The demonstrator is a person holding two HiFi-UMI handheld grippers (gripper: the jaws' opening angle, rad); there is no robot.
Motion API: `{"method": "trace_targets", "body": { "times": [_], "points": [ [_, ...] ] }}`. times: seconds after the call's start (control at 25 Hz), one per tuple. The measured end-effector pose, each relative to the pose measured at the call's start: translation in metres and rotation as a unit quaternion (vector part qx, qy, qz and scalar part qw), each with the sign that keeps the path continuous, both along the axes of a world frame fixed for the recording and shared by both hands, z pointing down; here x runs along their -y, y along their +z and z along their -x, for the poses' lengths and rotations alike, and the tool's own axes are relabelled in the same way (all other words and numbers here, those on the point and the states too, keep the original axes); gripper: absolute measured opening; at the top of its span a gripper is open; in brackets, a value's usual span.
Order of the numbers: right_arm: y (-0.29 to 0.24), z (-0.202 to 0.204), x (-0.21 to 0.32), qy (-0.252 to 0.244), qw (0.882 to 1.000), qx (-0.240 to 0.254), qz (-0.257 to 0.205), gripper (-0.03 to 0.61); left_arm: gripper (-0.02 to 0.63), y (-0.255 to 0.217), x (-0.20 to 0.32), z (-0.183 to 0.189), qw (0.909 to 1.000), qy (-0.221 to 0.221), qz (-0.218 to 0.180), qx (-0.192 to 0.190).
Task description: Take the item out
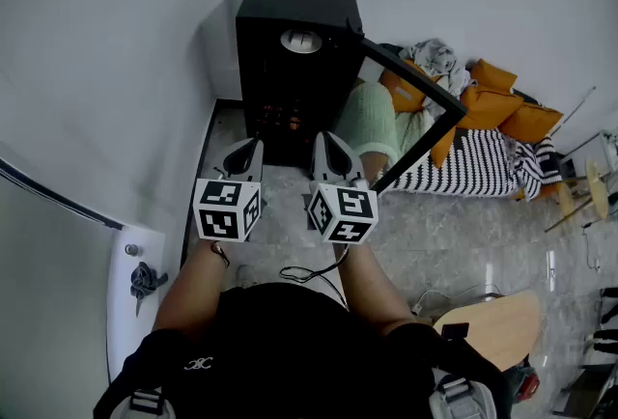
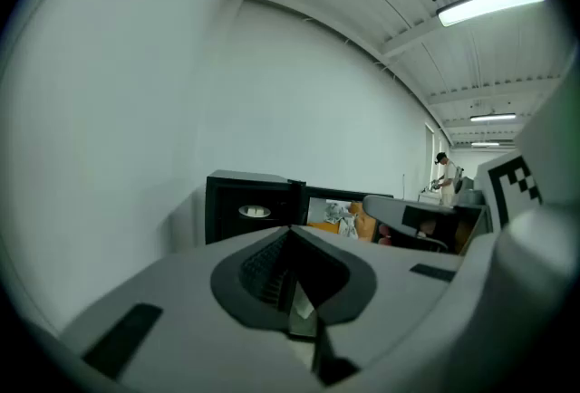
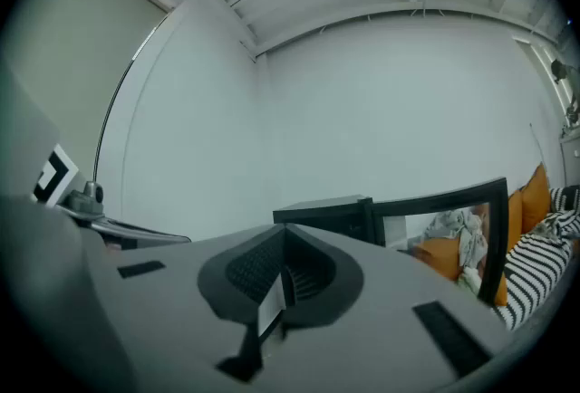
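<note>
A black cabinet (image 1: 294, 69) stands on the floor against the white wall, its glass door (image 1: 415, 113) swung open to the right. High inside it sits a pale round item (image 1: 301, 41), which the left gripper view shows as a lit oval, the same pale item (image 2: 255, 212). Something orange glows lower inside. My left gripper (image 1: 253, 147) and right gripper (image 1: 326, 141) are held side by side just short of the cabinet's opening, pointing at it. Both are shut with nothing between the jaws, as the left gripper (image 2: 292, 232) and right gripper (image 3: 283, 232) show close up.
Right of the door lie a mint-green cushion (image 1: 372, 123) and a striped sofa (image 1: 483, 161) with orange cushions. A cable (image 1: 309, 274) runs over the grey floor. A white ledge (image 1: 130, 296) is at the left and a wooden tabletop (image 1: 497, 325) at the lower right. A person (image 2: 446, 178) stands far off.
</note>
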State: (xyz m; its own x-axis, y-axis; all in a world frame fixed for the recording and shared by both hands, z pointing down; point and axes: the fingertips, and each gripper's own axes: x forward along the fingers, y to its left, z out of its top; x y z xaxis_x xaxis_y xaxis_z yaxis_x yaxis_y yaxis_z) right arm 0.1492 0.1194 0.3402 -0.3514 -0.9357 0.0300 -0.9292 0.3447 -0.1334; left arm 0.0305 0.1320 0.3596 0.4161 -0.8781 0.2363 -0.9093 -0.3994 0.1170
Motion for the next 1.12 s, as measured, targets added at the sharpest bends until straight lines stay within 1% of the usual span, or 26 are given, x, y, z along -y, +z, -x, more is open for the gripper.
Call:
{"method": "trace_targets", "body": {
  "times": [0.2, 0.4, 0.48, 0.64, 0.88, 1.0, 1.12],
  "points": [
    [0.001, 0.020, 0.005, 0.000, 1.000, -0.004, -0.002, 0.006, 0.008, 0.001, 0.007, 0.017, 1.0000, 0.004, -0.001, -0.003],
    [-0.003, 0.036, 0.008, -0.011, 1.000, 0.026, -0.014, 0.008, 0.008, 0.005, 0.015, 0.029, 0.9999, 0.011, 0.003, -0.010],
    [-0.002, 0.041, 0.011, -0.013, 0.999, 0.028, -0.011, 0.008, 0.008, 0.007, 0.018, 0.034, 0.9998, 0.012, 0.003, -0.013],
    [0.001, 0.050, 0.015, -0.006, 1.000, 0.027, 0.001, 0.008, 0.008, 0.012, 0.021, 0.046, 0.9996, 0.018, 0.008, -0.019],
    [0.002, 0.072, 0.022, 0.010, 1.000, 0.010, 0.001, 0.008, 0.008, 0.017, 0.030, 0.074, 0.9990, 0.027, 0.015, -0.032],
    [0.001, 0.083, 0.022, 0.018, 1.000, 0.006, 0.003, 0.008, 0.008, 0.017, 0.031, 0.082, 0.9984, 0.038, 0.019, -0.037],
    [-0.001, 0.095, 0.021, 0.022, 1.000, -0.003, -0.002, 0.008, 0.008, 0.018, 0.031, 0.089, 0.9979, 0.052, 0.021, -0.033]
  ]
}}
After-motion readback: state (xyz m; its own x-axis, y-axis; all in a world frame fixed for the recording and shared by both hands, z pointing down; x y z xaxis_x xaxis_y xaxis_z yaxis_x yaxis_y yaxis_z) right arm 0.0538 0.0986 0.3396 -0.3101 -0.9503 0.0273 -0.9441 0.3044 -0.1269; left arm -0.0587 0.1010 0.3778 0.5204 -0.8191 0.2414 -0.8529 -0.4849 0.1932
